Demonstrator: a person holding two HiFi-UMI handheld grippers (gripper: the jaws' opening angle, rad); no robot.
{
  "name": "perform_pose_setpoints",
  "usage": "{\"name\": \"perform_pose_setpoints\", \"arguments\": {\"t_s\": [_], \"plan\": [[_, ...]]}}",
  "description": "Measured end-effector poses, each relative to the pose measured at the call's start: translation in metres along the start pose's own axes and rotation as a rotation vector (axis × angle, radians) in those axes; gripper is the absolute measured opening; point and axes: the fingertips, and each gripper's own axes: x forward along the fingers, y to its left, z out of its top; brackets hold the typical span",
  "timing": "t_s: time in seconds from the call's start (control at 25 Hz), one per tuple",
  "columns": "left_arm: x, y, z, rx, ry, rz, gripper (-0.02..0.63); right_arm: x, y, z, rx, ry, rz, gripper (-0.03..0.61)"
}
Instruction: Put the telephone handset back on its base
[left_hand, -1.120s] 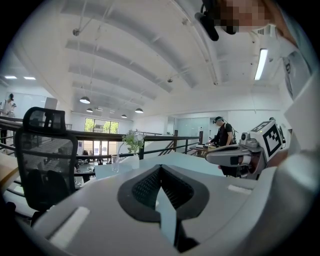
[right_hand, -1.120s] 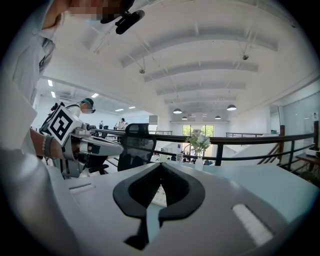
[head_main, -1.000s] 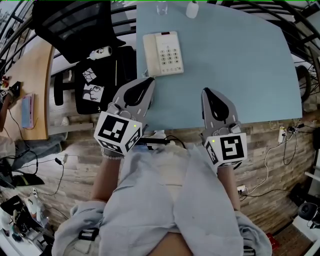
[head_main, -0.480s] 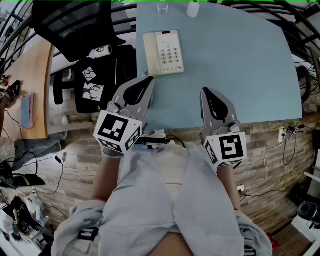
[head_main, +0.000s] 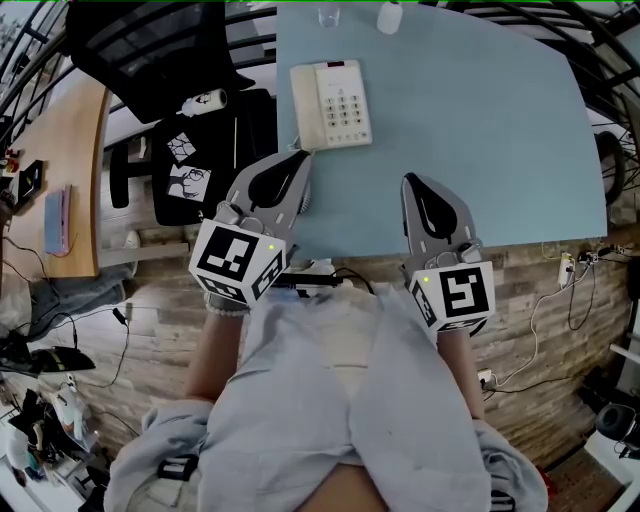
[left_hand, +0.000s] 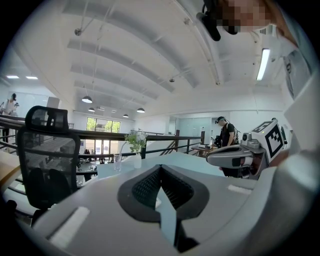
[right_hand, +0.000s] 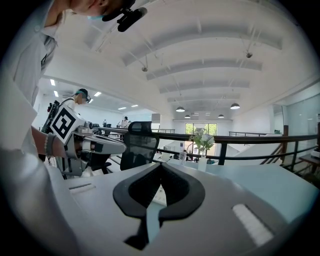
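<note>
1. Your left gripper (head_main: 301, 160) hovers on your side of the telephone (head_main: 330, 104), slightly to its left, over the near edge of the table (head_main: 500, 140). Its jaws are pressed together with nothing between them. If you reach out like this, the closed tips can only shove the phone, not grasp it.
2. The telephone lies on the blue table, beyond both grippers. The handset (head_main: 303, 108) appears to rest along the left side of the base (head_main: 345, 100), seemingly already in its cradle. Lifting it needlessly could leave it askew.
3. Beyond the telephone, at the table's far edge, stand a glass (head_main: 326, 14) and a small white vase (head_main: 388, 16). A push could slide the phone toward them.
4. Your right gripper (head_main: 411, 184) hovers nearer you than the telephone and to its right. Its jaws are pressed together and empty. A careless swing leftward could clip the base.
</note>
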Motion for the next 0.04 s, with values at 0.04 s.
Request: {"name": "perform_pose_setpoints", "arguments": {"t_s": [0.04], "plan": [[-0.0001, 0.0004, -0.0003, 0.000, -0.001, 0.001, 0.003, 0.0002, 0.0004, -0.0009, 0.000, 0.001, 0.000, 0.005]]}}
